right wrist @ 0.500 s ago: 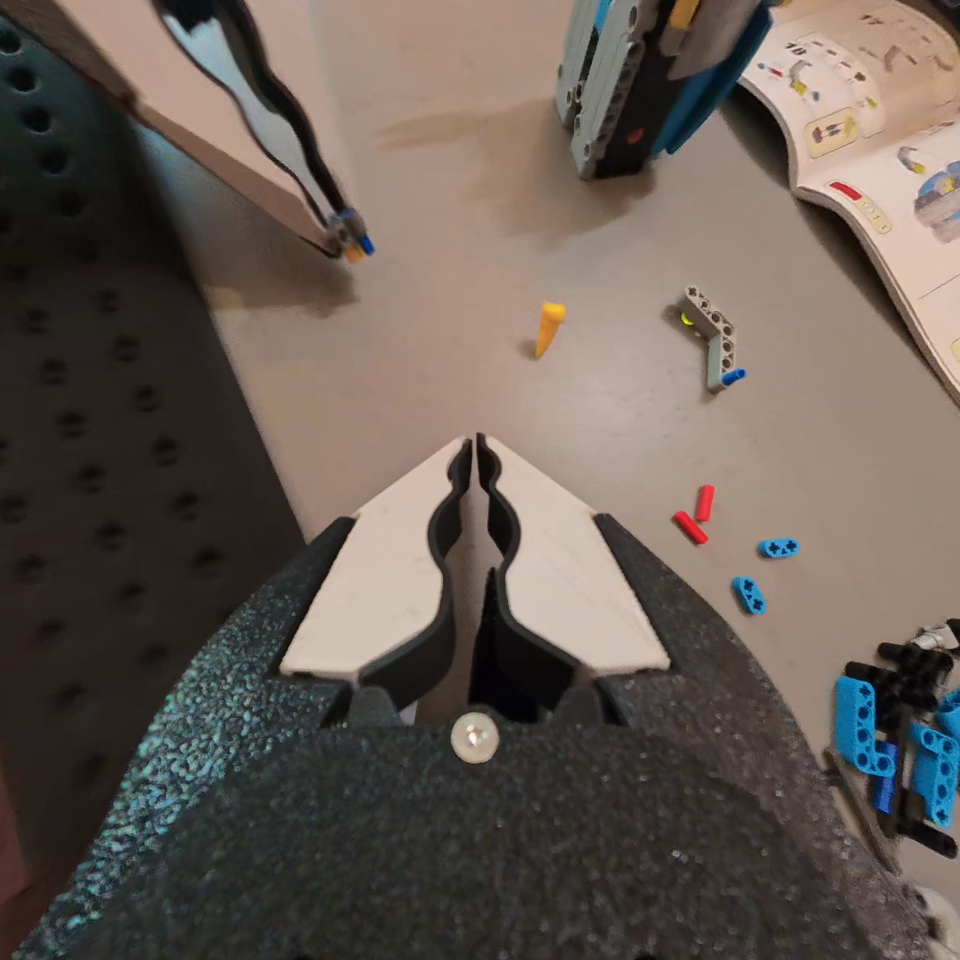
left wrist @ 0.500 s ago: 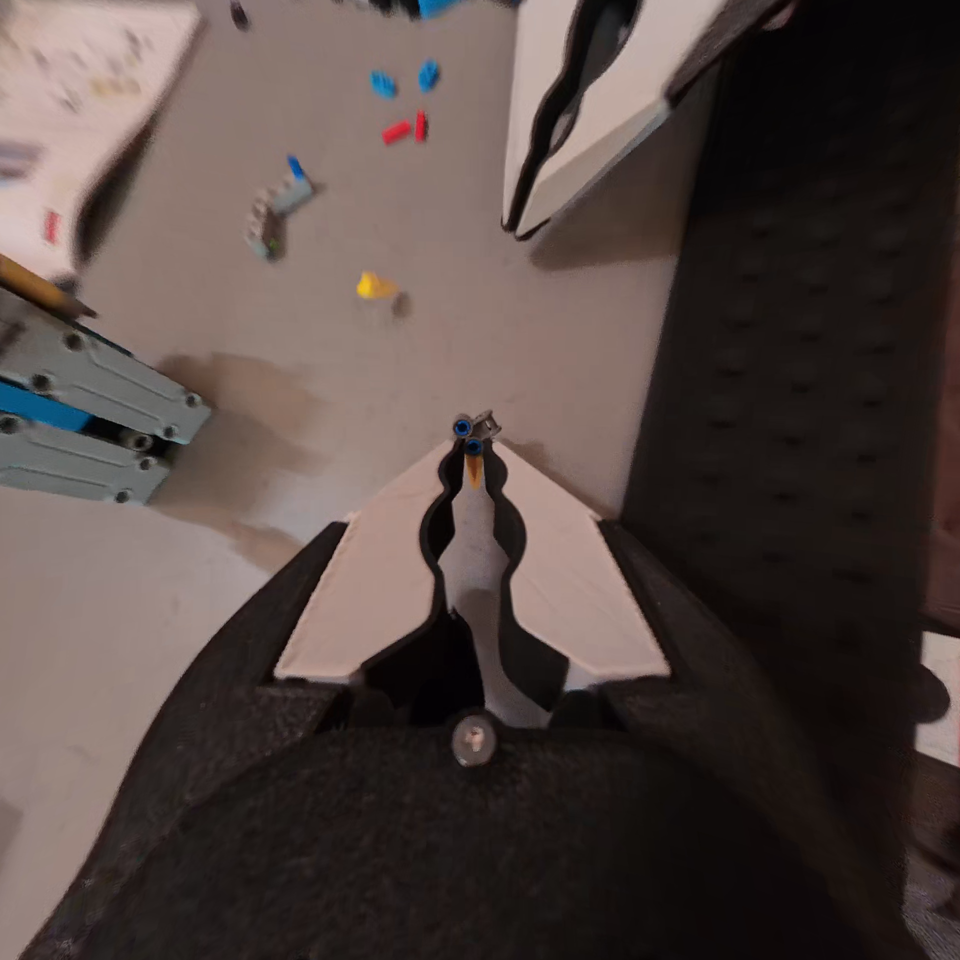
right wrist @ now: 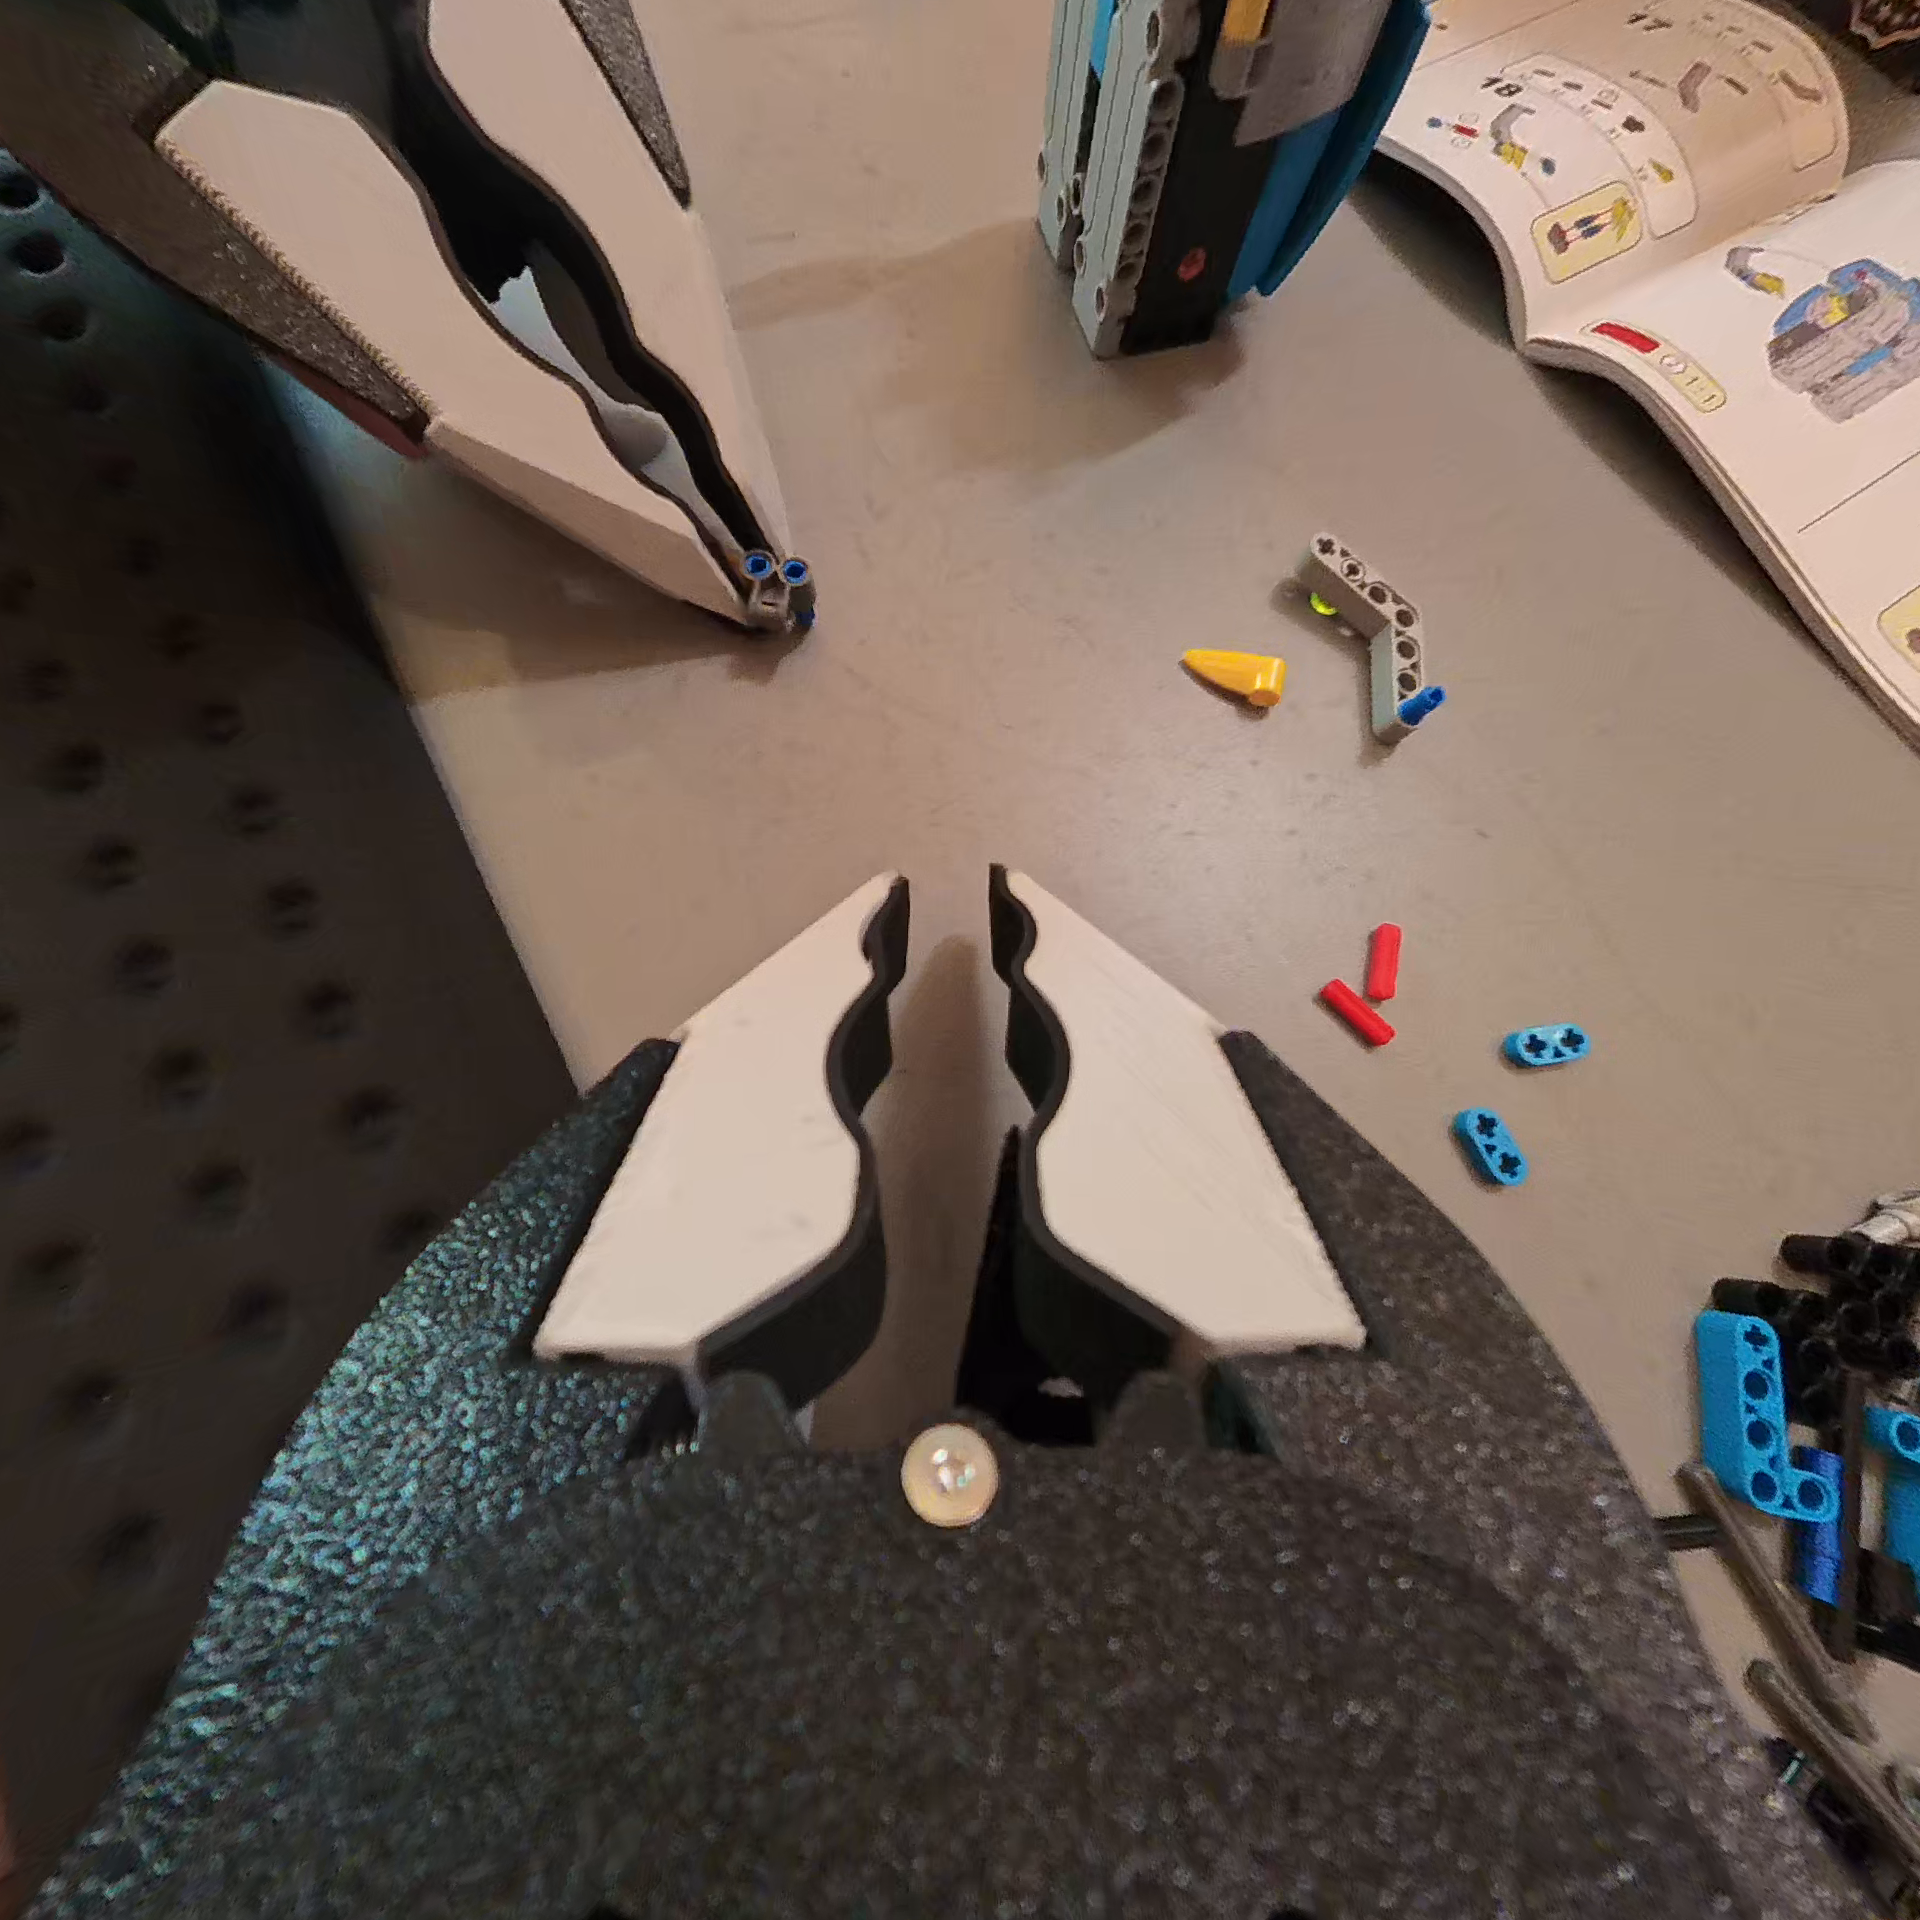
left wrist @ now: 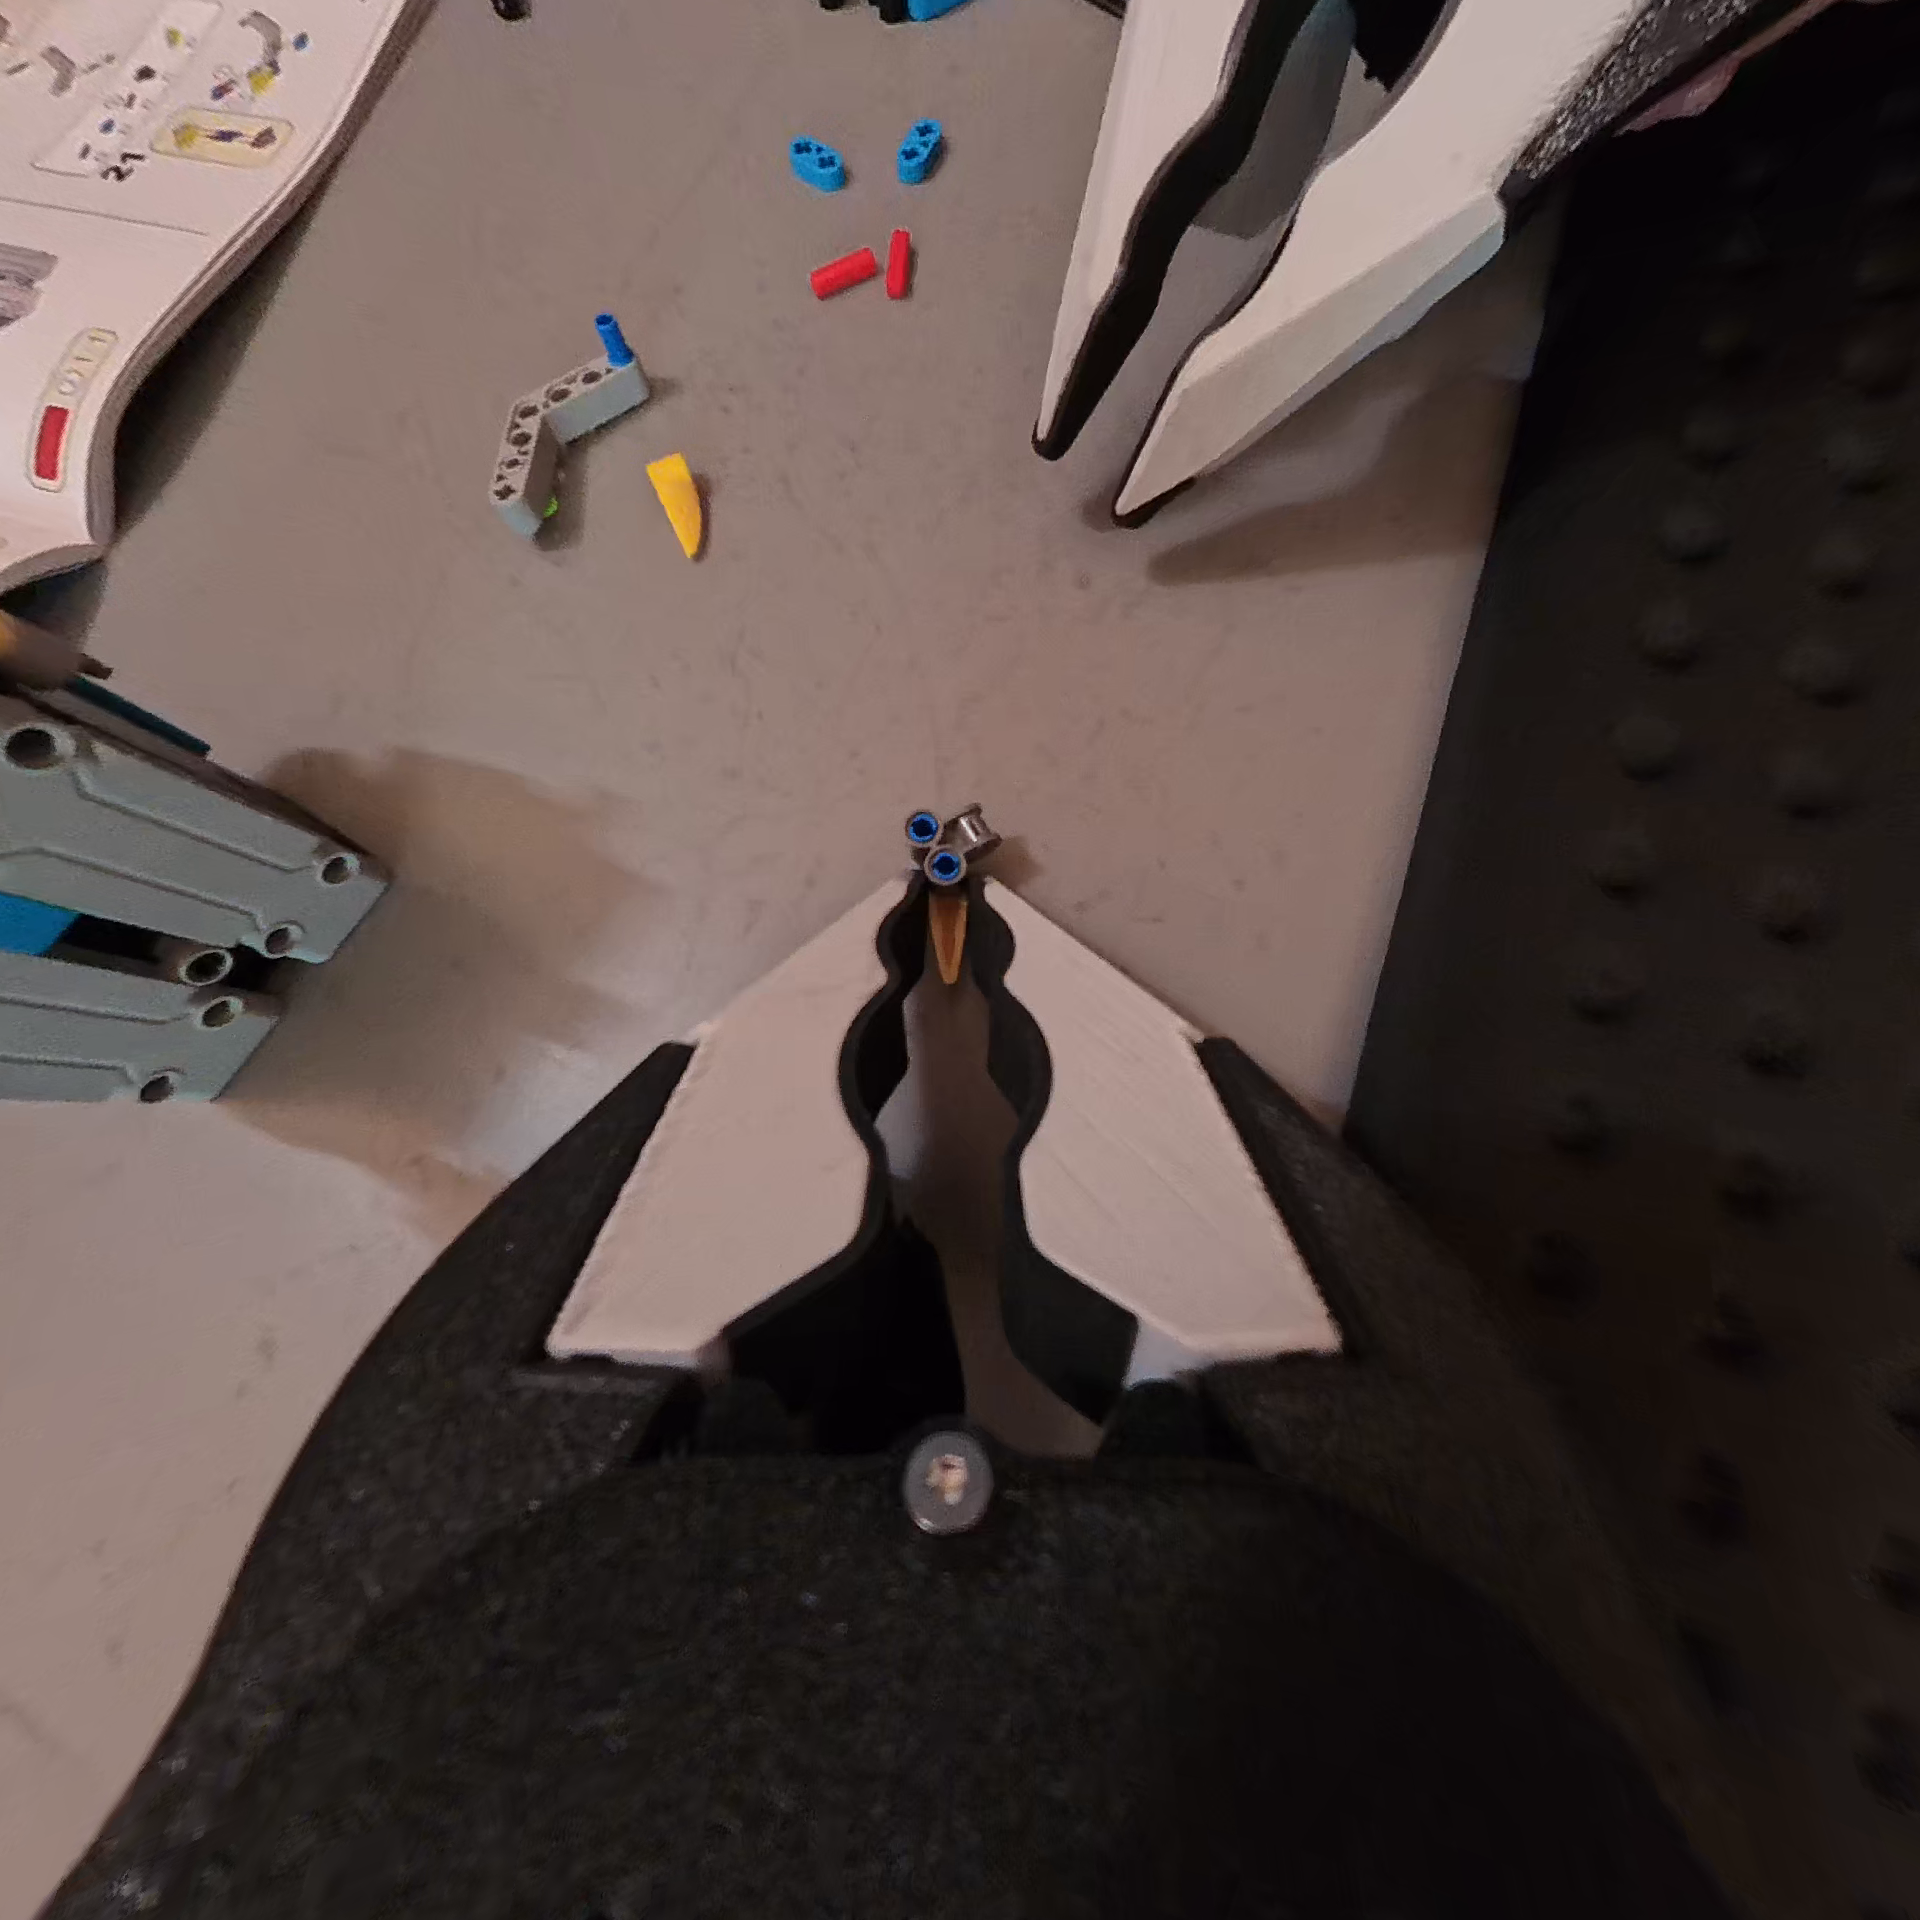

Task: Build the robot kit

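My left gripper (left wrist: 945,885) is shut on a small grey connector with two blue pins (left wrist: 948,847). An orange cone piece (left wrist: 948,935) sits between the jaws just behind it. The tips are low, just above the grey table (left wrist: 935,644). In the right wrist view this gripper (right wrist: 774,601) comes in from the upper left with the connector (right wrist: 774,582) at its tip. My right gripper (right wrist: 948,878) is open by a narrow gap and empty, a short way in front of the left one. It also shows at the upper right of the left wrist view (left wrist: 1091,483).
Loose on the table: a yellow cone (right wrist: 1236,675), a bent grey beam with a blue pin (right wrist: 1366,634), two red pins (right wrist: 1361,987), two blue links (right wrist: 1545,1044). A grey-blue model (right wrist: 1174,177), an open booklet (right wrist: 1714,260), a parts pile (right wrist: 1818,1403) and a black perforated mat (right wrist: 208,935) surround them. The left gripper's tips are roughly 8 centimetres from the right gripper's.
My right gripper has gone from nearly shut to open by a narrow gap. The two grippers have come closer together. The left still grips the connector.
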Demonstrator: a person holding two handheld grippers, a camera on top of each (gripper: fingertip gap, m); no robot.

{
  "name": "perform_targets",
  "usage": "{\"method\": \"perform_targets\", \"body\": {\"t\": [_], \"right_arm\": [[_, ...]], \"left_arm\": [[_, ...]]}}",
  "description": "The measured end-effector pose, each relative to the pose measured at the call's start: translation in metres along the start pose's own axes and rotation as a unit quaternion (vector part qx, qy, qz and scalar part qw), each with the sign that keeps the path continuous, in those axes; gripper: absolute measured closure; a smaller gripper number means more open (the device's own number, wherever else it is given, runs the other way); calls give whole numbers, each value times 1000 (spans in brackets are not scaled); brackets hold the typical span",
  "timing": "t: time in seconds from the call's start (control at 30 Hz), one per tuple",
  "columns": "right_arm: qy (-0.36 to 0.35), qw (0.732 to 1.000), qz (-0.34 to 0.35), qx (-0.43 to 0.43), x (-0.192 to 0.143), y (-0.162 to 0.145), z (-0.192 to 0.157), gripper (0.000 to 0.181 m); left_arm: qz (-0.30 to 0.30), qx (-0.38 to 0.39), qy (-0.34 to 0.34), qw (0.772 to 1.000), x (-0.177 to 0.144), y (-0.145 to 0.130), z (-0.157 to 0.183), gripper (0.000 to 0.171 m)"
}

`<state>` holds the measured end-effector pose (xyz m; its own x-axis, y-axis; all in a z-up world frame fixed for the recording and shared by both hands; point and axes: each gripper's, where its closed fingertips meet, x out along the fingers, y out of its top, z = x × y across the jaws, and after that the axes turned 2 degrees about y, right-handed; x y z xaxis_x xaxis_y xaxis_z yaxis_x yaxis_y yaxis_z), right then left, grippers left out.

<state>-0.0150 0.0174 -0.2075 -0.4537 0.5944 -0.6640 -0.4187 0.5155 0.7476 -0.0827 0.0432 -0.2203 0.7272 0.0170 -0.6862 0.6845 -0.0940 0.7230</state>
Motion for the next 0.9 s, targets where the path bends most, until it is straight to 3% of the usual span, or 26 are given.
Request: {"method": "perform_targets", "body": {"t": [0.2, 0.27, 0.37, 0.47, 0.57, 0.7, 0.9], "right_arm": [[-24, 999, 25, -23, -7, 9, 0, 166], [-39, 996, 82, -24, -22, 32, -5, 166], [-17, 984, 172, -48, -55, 86, -45, 161], [-61, 973, 209, -79, -72, 111, -65, 161], [-97, 971, 205, -81, -64, 100, -57, 161], [-90, 982, 163, -32, -38, 72, -41, 155], [-34, 990, 133, 29, -26, 51, -32, 156]], "left_arm": [[-5, 11, 45, 999, -1, 3, -4, 150], [2, 8, 56, 998, -4, 9, -5, 147], [13, 6, 86, 996, -11, 18, -10, 143], [21, 0, 139, 990, -22, 25, -23, 142], [43, -34, 161, 985, -33, 31, -30, 142], [54, -63, 133, 988, -39, 26, -31, 142], [101, -42, 6, 994, -50, 26, -10, 143]]}}
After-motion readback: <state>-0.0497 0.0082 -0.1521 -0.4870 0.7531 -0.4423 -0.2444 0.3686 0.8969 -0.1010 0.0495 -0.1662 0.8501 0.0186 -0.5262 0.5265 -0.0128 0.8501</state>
